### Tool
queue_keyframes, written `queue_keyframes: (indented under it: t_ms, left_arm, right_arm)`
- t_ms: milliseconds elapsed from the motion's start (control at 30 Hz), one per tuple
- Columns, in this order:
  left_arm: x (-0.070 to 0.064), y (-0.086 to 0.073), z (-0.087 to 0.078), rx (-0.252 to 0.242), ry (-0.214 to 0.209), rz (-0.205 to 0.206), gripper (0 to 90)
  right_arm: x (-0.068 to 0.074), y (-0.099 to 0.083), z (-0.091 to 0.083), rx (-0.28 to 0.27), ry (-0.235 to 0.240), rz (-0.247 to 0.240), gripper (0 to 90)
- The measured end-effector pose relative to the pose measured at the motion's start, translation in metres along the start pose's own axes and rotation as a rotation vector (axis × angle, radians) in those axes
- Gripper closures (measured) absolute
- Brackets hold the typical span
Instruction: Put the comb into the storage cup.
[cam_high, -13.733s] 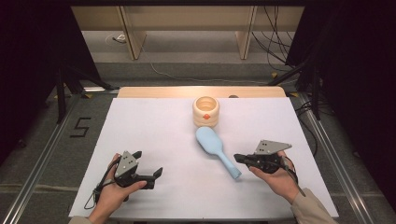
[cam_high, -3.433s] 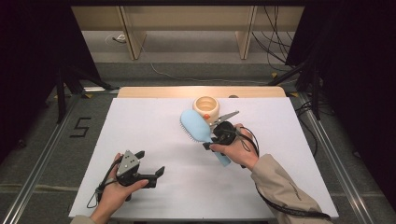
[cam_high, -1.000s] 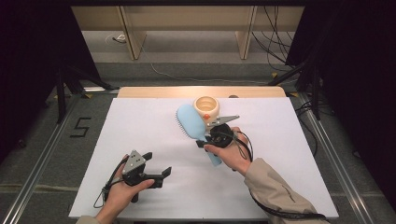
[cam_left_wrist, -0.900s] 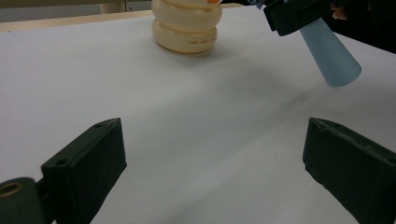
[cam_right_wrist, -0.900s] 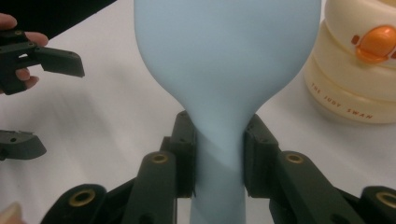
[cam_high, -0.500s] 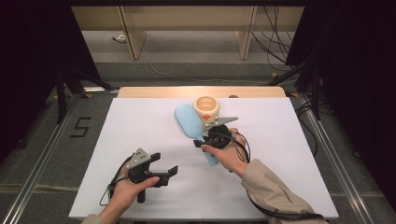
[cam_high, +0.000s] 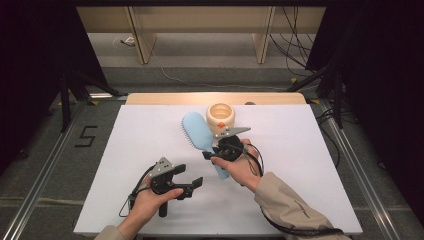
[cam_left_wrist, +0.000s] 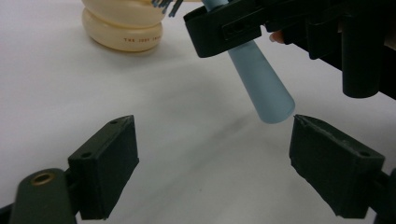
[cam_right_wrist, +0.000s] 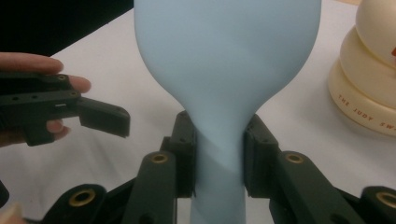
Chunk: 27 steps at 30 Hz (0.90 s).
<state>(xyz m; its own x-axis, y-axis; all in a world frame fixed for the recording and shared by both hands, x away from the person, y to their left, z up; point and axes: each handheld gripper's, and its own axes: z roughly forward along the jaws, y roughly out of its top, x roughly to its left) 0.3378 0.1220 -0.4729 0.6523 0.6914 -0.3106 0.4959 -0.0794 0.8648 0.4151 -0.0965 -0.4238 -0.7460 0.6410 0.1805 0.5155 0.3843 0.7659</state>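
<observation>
Brush: a pale blue hairbrush (cam_high: 200, 136) is up off the desk (cam_high: 310, 165), head tilted away toward the far side, handle end angling down toward the person.
Where it sits: just beside the cream jar (cam_high: 220, 116), bristles facing left in the high view; its handle tip hangs in the left gripper view (cam_left_wrist: 261, 84), above the white surface.
Right gripper: the right gripper (cam_high: 216, 151) is clamped on the brush's neck — in its own view the fingers (cam_right_wrist: 187, 149) press both sides of the narrow part right below where the head flares.
Left gripper: the left gripper (cam_high: 192, 184) hovers low over the desk, fingers (cam_left_wrist: 105, 172) spread wide, nothing between them, aimed at the handle's free end.
How it'll handle: looks like light, rigid plastic, smooth and a bit glossy, so I'd reckon it could slide or swivel in a pinch; the taper of the handle won't help.
Best hold: the neck is a smart spot, since the flare above acts as a stop; a second grip near the handle tip would steady the swing.
Fragile bits: the bristles — keep the fingers off that face.
Right hand pose: wrist turned in, forearm in a tan sleeve (cam_high: 285, 200) coming across from the lower right, gripper pointing left and away.
Left hand pose: hand low near the front edge, gripper levelled toward the right.
</observation>
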Motion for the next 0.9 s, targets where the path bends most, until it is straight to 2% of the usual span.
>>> queue_keyframes:
  t_ms: [200, 267, 400, 500, 667, 900]
  left_arm:
    - [-0.006, 0.002, 0.011, 0.013, -0.029, 0.001, 15.8]
    - [-0.007, 0.002, 0.015, 0.007, -0.045, -0.021, 16.4]
    - [-0.009, 0.003, 0.022, 0.01, -0.058, -0.022, 17.3]
    - [-0.011, 0.004, 0.028, 0.015, -0.061, -0.019, 17.7]
    - [-0.014, 0.004, 0.036, 0.013, -0.072, -0.037, 19.1]
    - [-0.018, 0.006, 0.044, 0.007, -0.077, -0.035, 21.5]
  right_arm:
    - [0.003, 0.0, 0.002, -0.007, 0.007, 0.002, 70.4]
    - [0.004, 0.0, 0.003, -0.008, 0.009, -0.001, 70.4]
    - [0.008, -0.001, 0.004, -0.007, 0.012, -0.011, 70.4]
    - [0.009, -0.001, 0.005, -0.006, 0.013, -0.011, 70.4]
    - [0.01, -0.001, 0.005, -0.007, 0.016, -0.017, 70.4]
    - [0.013, -0.001, 0.004, -0.011, 0.016, -0.017, 70.4]
